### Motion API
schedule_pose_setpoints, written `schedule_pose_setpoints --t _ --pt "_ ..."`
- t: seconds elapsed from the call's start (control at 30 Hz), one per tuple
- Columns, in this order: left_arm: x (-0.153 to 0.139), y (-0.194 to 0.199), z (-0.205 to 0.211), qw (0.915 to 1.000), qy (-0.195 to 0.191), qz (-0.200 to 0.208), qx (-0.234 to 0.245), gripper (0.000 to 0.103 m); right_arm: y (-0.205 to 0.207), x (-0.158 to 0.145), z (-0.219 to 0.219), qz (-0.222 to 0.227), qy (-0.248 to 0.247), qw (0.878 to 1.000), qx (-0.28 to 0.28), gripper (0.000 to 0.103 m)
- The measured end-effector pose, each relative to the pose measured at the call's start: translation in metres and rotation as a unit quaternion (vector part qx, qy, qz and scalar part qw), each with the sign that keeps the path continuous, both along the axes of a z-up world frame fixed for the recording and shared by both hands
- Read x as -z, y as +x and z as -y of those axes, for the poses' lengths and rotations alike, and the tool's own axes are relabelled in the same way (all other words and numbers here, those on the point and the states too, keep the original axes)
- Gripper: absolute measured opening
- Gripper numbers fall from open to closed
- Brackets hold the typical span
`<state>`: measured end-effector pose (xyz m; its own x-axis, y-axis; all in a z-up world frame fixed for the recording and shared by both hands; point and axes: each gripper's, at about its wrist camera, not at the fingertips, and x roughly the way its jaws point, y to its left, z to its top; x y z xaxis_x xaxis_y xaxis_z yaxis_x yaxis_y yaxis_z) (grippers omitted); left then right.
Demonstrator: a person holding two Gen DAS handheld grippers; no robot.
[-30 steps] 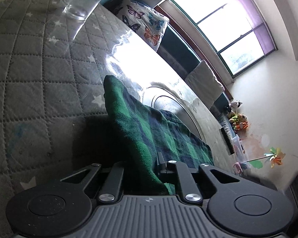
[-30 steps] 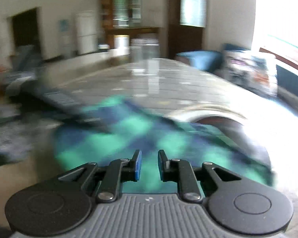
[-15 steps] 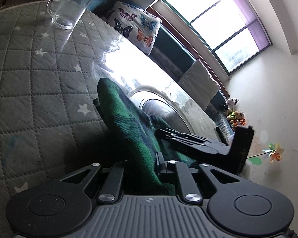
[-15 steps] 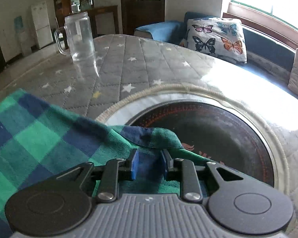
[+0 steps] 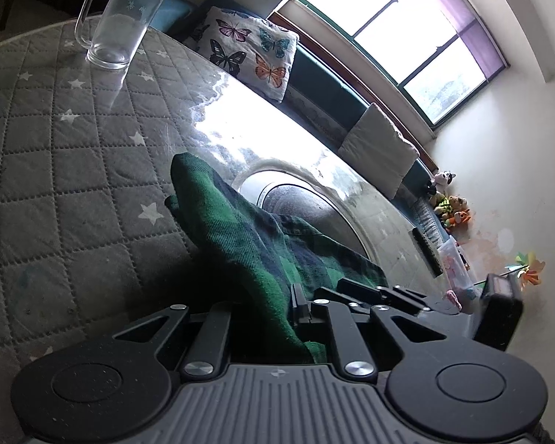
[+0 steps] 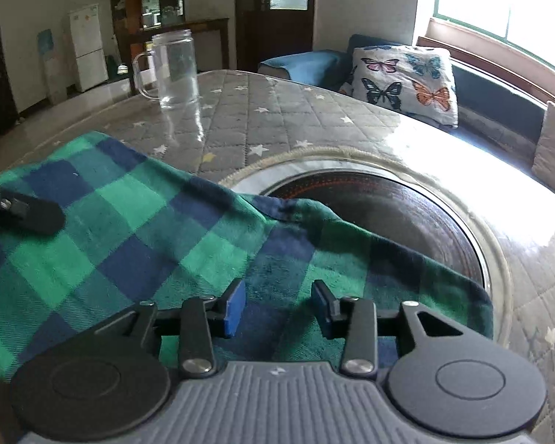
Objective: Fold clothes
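Right wrist view: I see the big round table (image 6: 277,118) first. It has a grey quilted cover with little stars, and a dark round plate (image 6: 407,214) is set into its middle.
Cloth: the green and blue checked cloth (image 6: 129,229) lies on the near part of the table. One side reaches over the edge of the dark plate.
Cloth layers: I see one layer lying on top of another, with a hem running across. I judge it is partly folded, but I cannot tell how far along the folding is.
How the cloth will handle: I think it is soft, light and floppy. It will sag and bunch if I lift it by one spot, and it will not break.
Where to hold it: I would take it at a corner or along a hem, with one gripper on each side, so that it hangs flat.
Left gripper (image 5: 296,305): its fingers are squeezed together on a raised bunch of the cloth (image 5: 240,229).
Right gripper (image 6: 277,307): its blue-tipped fingers are wide apart, just above the cloth and holding nothing.
Cushions: a butterfly cushion (image 6: 403,81) sits on the bench behind the table.
Glass mug (image 6: 174,70): it stands upright on the far side of the table, well apart from the cloth. It looks empty.
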<state>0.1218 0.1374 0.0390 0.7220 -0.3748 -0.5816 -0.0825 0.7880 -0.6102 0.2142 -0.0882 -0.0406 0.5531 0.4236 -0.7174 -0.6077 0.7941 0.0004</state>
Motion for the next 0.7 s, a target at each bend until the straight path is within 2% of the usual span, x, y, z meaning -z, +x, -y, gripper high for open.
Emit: schedule_pose_setpoints --t 0.07,0.23,0.47,0.7 --pt "-0.001 0.000 0.000 1.0000 -0.001 0.000 -0.001 0.013 0.001 0.003 0.000 0.001 0.006 1.000 0.009 0.045" --pt "-0.009 0.001 0.004 1.0000 0.000 0.004 -0.002 0.013 -0.009 -0.002 0.006 -0.001 0.012 1.000 0.007 0.047" --pt "-0.027 0.003 0.016 0.9999 0.003 0.015 0.002 0.013 -0.052 -0.010 0.024 0.000 0.004 1.000 -0.016 0.052" --pt "-0.045 0.013 0.042 0.9997 0.010 0.017 0.012 0.013 -0.091 -0.002 0.042 0.013 -0.004 0.999 -0.032 0.057"
